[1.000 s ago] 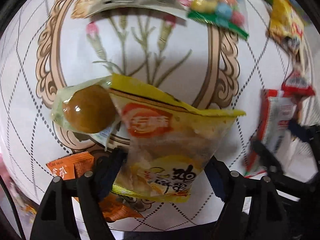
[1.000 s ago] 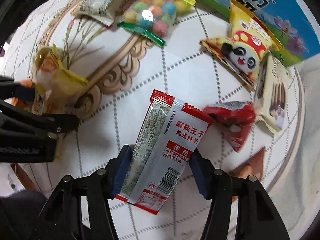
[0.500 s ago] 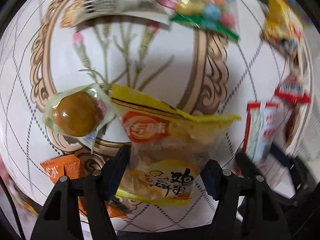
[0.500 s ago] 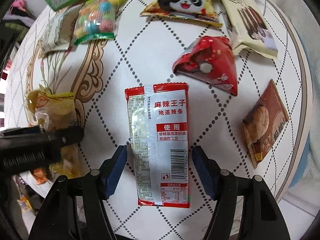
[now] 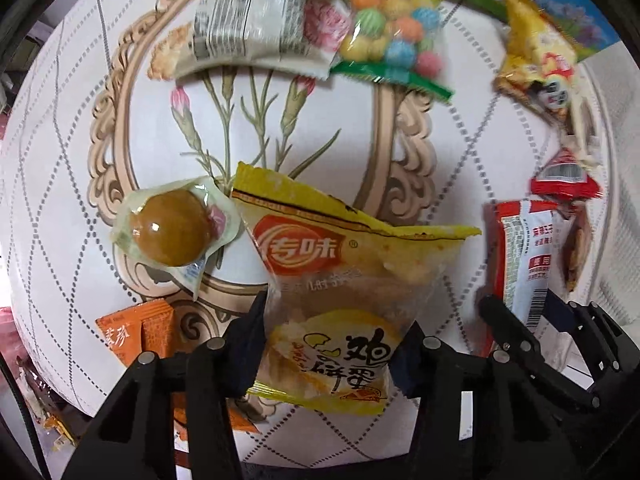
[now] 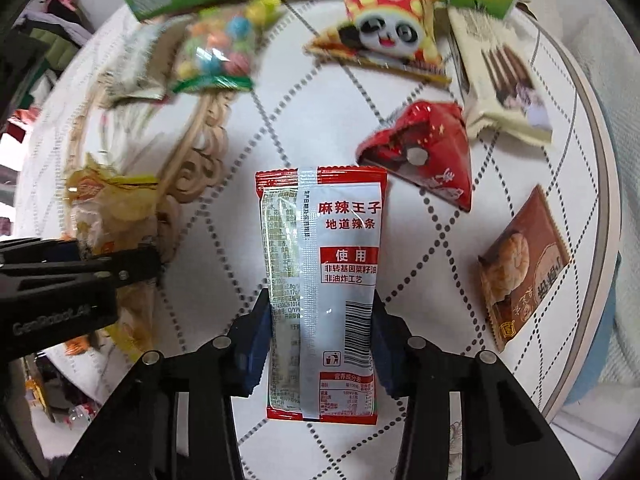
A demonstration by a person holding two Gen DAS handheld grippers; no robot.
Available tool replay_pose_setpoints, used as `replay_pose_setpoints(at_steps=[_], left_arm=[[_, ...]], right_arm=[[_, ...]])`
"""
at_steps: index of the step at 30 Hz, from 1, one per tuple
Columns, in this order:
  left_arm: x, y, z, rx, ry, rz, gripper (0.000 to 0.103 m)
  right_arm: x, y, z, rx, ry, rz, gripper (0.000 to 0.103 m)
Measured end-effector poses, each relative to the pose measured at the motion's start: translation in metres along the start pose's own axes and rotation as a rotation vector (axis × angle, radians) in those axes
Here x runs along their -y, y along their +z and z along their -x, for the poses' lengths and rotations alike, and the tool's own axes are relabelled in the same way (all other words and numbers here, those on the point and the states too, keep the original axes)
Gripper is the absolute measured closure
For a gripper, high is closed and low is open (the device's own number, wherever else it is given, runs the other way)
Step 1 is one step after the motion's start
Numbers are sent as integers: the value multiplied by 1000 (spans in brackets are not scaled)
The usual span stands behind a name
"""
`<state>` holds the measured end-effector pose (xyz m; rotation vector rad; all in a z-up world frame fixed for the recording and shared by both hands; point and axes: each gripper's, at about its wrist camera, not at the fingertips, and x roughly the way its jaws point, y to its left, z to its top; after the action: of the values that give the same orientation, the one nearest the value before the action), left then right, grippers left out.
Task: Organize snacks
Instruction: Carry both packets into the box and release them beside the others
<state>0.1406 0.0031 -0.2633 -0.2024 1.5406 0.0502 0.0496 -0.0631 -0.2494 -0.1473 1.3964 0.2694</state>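
My left gripper (image 5: 328,344) is shut on a yellow egg-biscuit packet (image 5: 340,280), held above the round table. My right gripper (image 6: 320,340) is shut on a red-and-white spicy-strip packet (image 6: 324,280), also held above the table. The left wrist view shows that packet (image 5: 524,256) and the right gripper at the right edge. The right wrist view shows the yellow packet (image 6: 108,208) in the left gripper at the left.
On the patterned tablecloth (image 5: 280,100) lie a wrapped brown ball (image 5: 172,228), an orange sachet (image 5: 136,332), a grey packet (image 5: 256,20), a candy-ball bag (image 5: 388,44), a panda bag (image 6: 388,28), a red triangular packet (image 6: 424,152), a chocolate-stick pack (image 6: 504,84) and a brown cookie packet (image 6: 520,268).
The right gripper has turned and lifted its spicy-strip packet, now seen upright and nearer the table's right edge. The left gripper holds the yellow packet much as before.
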Motion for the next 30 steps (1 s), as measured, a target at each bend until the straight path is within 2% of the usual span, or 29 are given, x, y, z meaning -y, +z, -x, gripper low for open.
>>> replay_pose_setpoints(at_steps=[3,7,12,16,19,21,26,30], left_arm=[[6,-3,27,39,-26,-14,54],[8,-3,77,103,-97,-16,54],[19,28,146,207,-192,-17,54],[28,82,189,279,-234,-26,54],[28,118,197,322,-212,-28,54],[35,150,196,332,-200,-18,54],[32,237,163,307,-140,2,54],[27,290,140,266,-59,9,54]], right_arm=[[5,-2,27,37,47,-4,57],[15,4,75,115,110,-15,57],[29,38,138,233,167,-38,57],[44,115,171,340,170,-57,57],[62,167,185,382,163,-87,57],[72,199,179,393,150,-96,57],[91,278,164,342,106,-98,57],[112,351,122,263,51,-101,57]])
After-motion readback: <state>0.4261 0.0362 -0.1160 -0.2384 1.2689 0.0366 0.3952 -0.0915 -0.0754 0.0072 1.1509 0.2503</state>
